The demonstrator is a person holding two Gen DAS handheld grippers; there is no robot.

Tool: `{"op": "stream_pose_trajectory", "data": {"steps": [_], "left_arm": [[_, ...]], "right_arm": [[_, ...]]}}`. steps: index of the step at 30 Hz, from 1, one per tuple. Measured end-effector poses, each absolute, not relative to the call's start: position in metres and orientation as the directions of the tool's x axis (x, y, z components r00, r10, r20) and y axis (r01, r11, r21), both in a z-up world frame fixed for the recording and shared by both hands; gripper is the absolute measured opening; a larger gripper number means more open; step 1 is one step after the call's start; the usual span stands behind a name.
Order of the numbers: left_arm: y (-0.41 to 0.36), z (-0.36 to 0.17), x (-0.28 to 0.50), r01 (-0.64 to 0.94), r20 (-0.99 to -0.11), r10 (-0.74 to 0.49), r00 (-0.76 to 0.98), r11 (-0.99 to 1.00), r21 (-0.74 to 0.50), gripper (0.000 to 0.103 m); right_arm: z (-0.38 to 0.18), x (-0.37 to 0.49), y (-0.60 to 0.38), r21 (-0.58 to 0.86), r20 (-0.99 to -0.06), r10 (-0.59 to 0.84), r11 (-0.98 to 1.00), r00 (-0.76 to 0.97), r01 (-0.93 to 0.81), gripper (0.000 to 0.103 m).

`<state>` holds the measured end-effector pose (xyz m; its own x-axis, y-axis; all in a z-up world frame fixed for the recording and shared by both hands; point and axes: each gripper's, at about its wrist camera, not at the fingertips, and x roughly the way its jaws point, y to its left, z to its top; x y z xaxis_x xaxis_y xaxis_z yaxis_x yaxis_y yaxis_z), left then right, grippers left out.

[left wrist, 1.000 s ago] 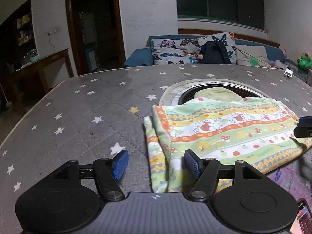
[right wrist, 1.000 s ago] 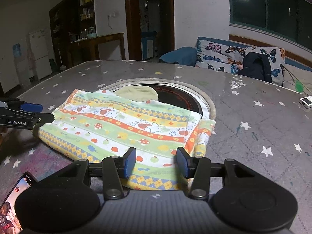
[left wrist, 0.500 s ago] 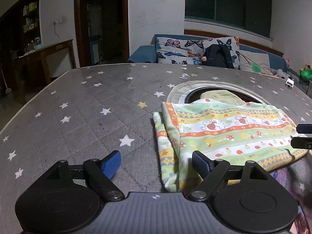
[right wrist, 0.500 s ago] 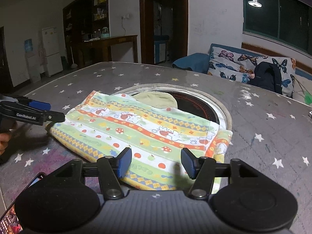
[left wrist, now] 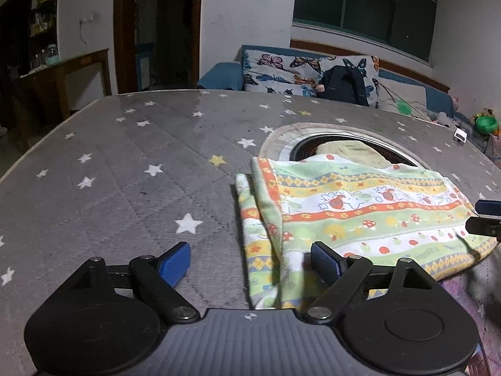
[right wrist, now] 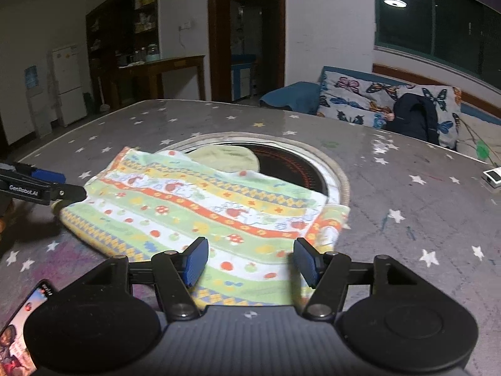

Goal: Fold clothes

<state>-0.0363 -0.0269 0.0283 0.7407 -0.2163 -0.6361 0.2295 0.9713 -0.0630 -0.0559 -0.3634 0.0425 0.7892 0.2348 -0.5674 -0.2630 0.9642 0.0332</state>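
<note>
A folded cloth (left wrist: 360, 213) with green, orange and yellow stripes, mushrooms and rabbits lies flat on the grey star-patterned table (left wrist: 125, 172). My left gripper (left wrist: 250, 261) hovers over the cloth's left folded edge; its jaws are closing, and the edge lies between them untouched by the pads. In the right wrist view the cloth (right wrist: 203, 206) spreads ahead. My right gripper (right wrist: 250, 261) hangs over its near right part, its jaws opening, with no pad pressing on the fabric. The left gripper (right wrist: 40, 188) also shows at the cloth's far left corner.
A round dark recess (right wrist: 297, 169) in the table holds a pale yellow-green cloth (right wrist: 225, 156), partly under the folded one. A phone (right wrist: 18, 329) lies at the near left. A small white box (right wrist: 493, 178) sits far right. A sofa with butterfly cushions (left wrist: 297, 72) stands behind.
Both grippers' jaws have spread wider than a second ago. Both views have tilted up a little, showing more of the room. The folded cloth has stayed in place.
</note>
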Motion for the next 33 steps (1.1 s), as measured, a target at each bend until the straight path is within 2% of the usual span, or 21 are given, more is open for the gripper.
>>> {"op": "stream_pose_trajectory", "data": {"steps": [2,4,5,7,10,15,27,30,33], "left_arm": [[-0.029,0.028,-0.035,0.245,-0.637,-0.235,0.734,0.967,-0.075,0.073],[-0.03,0.028,-0.034,0.262,-0.635,-0.257,0.729,0.961,-0.088,0.06],[-0.031,0.029,-0.033,0.27,-0.634,-0.268,0.725,0.958,-0.096,0.057],[-0.033,0.029,-0.031,0.281,-0.636,-0.288,0.716,0.953,-0.115,0.041],[-0.037,0.03,-0.027,0.292,-0.637,-0.312,0.705,0.946,-0.14,0.026],[-0.043,0.031,-0.022,0.301,-0.638,-0.32,0.7,0.943,-0.143,0.021],[-0.074,0.028,-0.005,0.333,-0.634,-0.333,0.698,0.935,-0.124,0.021],[-0.079,0.028,-0.004,0.346,-0.636,-0.324,0.7,0.934,-0.094,0.022],[-0.075,0.027,-0.005,0.34,-0.633,-0.313,0.708,0.937,-0.082,0.028]], "right_arm": [[0.041,-0.054,-0.367,0.039,-0.574,0.227,0.967,0.787,-0.25,0.062],[0.039,-0.053,-0.369,0.043,-0.579,0.224,0.969,0.784,-0.244,0.062],[0.038,-0.053,-0.369,0.045,-0.581,0.222,0.969,0.783,-0.241,0.062],[0.037,-0.053,-0.369,0.038,-0.587,0.219,0.969,0.78,-0.243,0.062],[0.034,-0.052,-0.367,0.021,-0.6,0.208,0.969,0.773,-0.245,0.062],[0.029,-0.05,-0.372,0.026,-0.606,0.194,0.974,0.771,-0.224,0.062],[0.027,-0.04,-0.385,-0.021,-0.603,0.119,0.986,0.789,-0.165,0.062],[0.028,-0.038,-0.389,-0.039,-0.601,0.096,0.988,0.793,-0.149,0.062],[0.028,-0.038,-0.391,-0.039,-0.599,0.093,0.989,0.796,-0.145,0.062]]}}
